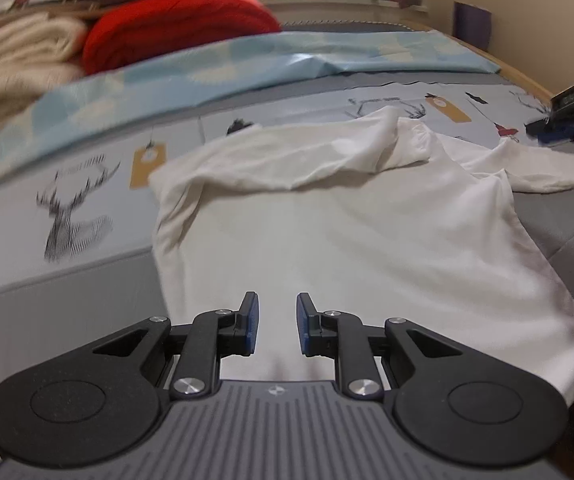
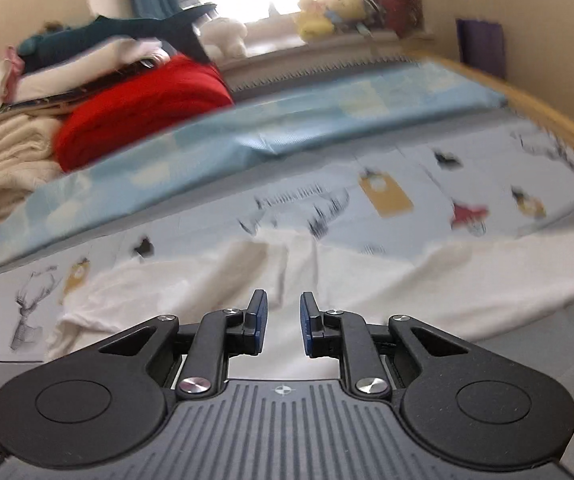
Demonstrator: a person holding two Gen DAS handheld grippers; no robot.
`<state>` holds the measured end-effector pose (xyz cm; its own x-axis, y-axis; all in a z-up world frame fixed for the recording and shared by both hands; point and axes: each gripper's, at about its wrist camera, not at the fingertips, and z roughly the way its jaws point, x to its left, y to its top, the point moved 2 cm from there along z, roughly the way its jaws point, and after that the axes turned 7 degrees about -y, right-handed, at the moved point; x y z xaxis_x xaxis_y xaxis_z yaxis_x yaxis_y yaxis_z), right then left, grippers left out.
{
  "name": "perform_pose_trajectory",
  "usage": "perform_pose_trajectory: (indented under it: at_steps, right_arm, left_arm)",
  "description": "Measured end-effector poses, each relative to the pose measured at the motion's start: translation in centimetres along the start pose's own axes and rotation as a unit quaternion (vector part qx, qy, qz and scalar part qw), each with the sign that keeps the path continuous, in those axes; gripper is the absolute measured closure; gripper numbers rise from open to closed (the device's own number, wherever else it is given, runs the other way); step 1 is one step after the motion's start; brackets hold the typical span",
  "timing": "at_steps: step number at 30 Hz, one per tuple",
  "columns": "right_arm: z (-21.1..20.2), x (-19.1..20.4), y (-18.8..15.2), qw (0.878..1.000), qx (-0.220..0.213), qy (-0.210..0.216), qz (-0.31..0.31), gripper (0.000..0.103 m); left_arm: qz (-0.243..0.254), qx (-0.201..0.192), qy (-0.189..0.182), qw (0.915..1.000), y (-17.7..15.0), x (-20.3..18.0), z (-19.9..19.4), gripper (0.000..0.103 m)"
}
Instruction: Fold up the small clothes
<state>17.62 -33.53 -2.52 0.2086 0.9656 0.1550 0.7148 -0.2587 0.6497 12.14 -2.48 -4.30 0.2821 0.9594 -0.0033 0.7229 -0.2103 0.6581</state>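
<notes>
So the white shirt (image 1: pixel 367 220) lies spread on the printed bedsheet (image 1: pixel 87 208), top part folded over toward the collar, one sleeve sticking out to the side. The left gripper (image 1: pixel 277 322) hangs over its near hem, fingers slightly parted with nothing pinched. The right gripper (image 2: pixel 283 322) looks the same, a small gap and empty, above the shirt's edge, though that view is pretty blurred. A red blanket (image 1: pixel 175 28) and cream blankets (image 1: pixel 11 64) sit piled at the back.
</notes>
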Motion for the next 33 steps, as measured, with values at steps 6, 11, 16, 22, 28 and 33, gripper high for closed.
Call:
perform_pose_trajectory:
  at_steps: [6, 11, 16, 22, 28, 33]
  right_arm:
    - [2.4, -3.4, 1.5, 0.998, 0.037, -0.016, 0.057, 0.083]
    - [2.9, -6.9, 2.1, 0.994, 0.045, -0.02, 0.096, 0.087]
    - [3.3, -8.6, 2.3, 0.992, 0.061, -0.017, 0.113, 0.086]
    - [4.1, -9.9, 2.3, 0.989, 0.074, -0.027, 0.125, 0.086]
    - [5.0, -9.9, 2.7, 0.989, 0.082, -0.032, 0.118, 0.085]
    - [5.5, -8.0, 2.6, 0.991, 0.085, -0.033, 0.103, 0.086]
  left_arm:
    - [0.054, -0.032, -0.035, 0.9974, 4.5, -5.3, 4.5, 0.087]
    - [0.083, -0.04, -0.057, 0.9941, 9.1, -10.6, 11.2, 0.087]
    - [0.108, -0.026, -0.054, 0.9924, 12.1, -14.8, 18.6, 0.07]
    - [0.118, 0.012, -0.021, 0.9927, 13.4, -16.7, 25.7, 0.046]
    - [0.114, -0.009, -0.025, 0.9931, 14.5, -13.4, 24.5, 0.103]
    - [0.053, -0.061, -0.011, 0.9967, 14.9, -4.8, 16.5, 0.103]
